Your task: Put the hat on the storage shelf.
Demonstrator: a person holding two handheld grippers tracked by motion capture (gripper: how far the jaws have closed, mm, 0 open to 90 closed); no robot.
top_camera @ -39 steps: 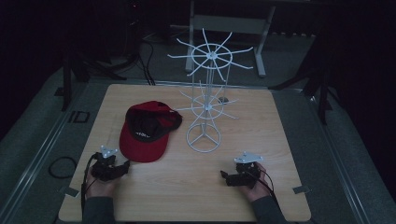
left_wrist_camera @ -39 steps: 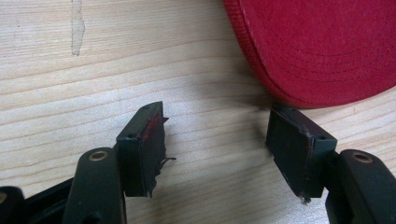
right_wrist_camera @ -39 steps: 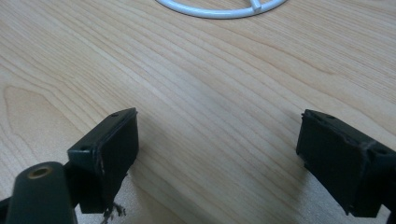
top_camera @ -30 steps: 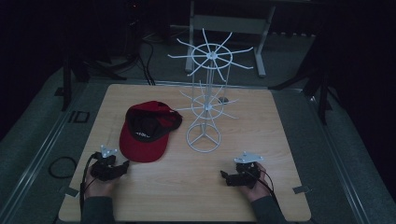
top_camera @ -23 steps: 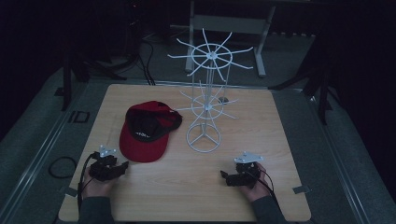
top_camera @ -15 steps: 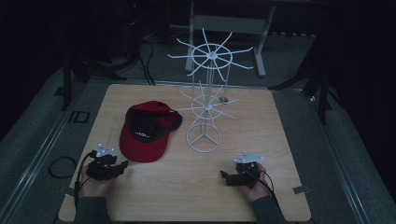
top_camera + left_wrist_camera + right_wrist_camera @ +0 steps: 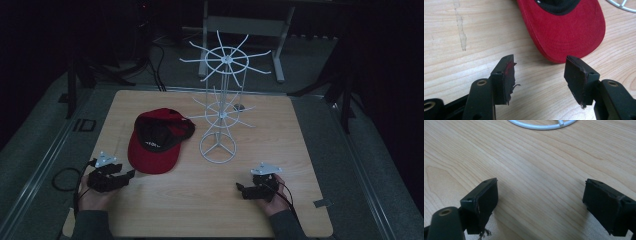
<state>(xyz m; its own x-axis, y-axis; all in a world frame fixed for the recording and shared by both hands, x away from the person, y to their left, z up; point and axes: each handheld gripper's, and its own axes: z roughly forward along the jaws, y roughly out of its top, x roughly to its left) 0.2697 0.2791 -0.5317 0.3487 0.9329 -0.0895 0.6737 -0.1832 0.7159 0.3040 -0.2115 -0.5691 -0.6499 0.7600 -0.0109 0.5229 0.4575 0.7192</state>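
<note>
Between the black pads of the left gripper (image 7: 539,75) nothing is held: its jaws stand wide apart, having just been opening, and bare wood is seen through the gap. Just beyond the tips lies the brim of the red cap (image 7: 566,27), close to them but not touched. Frayed, red-smeared edging is seen on the left pad (image 7: 507,75).

The jaws of the right gripper (image 7: 540,200) are likewise spread wide over bare wood, with nothing between them; part of the white ring base of the wire stand (image 7: 541,125) is seen further off at the top of that view.

From the high view, the left gripper (image 7: 125,175) is found near the front left of the table (image 7: 190,210), held in a hand (image 7: 92,192), and the right gripper (image 7: 241,189) near the front right, in the other hand (image 7: 272,195). The cap (image 7: 157,140) rests crown-down, its dark lining upward, left of centre, beside the white wire stand (image 7: 220,115), whose spoked tiers rise above its ring base.

The table is of pale wood grain, marked by a faint streak (image 7: 460,27). A grey padded floor surrounds it; the room behind is dark, with cables (image 7: 150,55) and a grey frame (image 7: 245,25) dimly visible.
</note>
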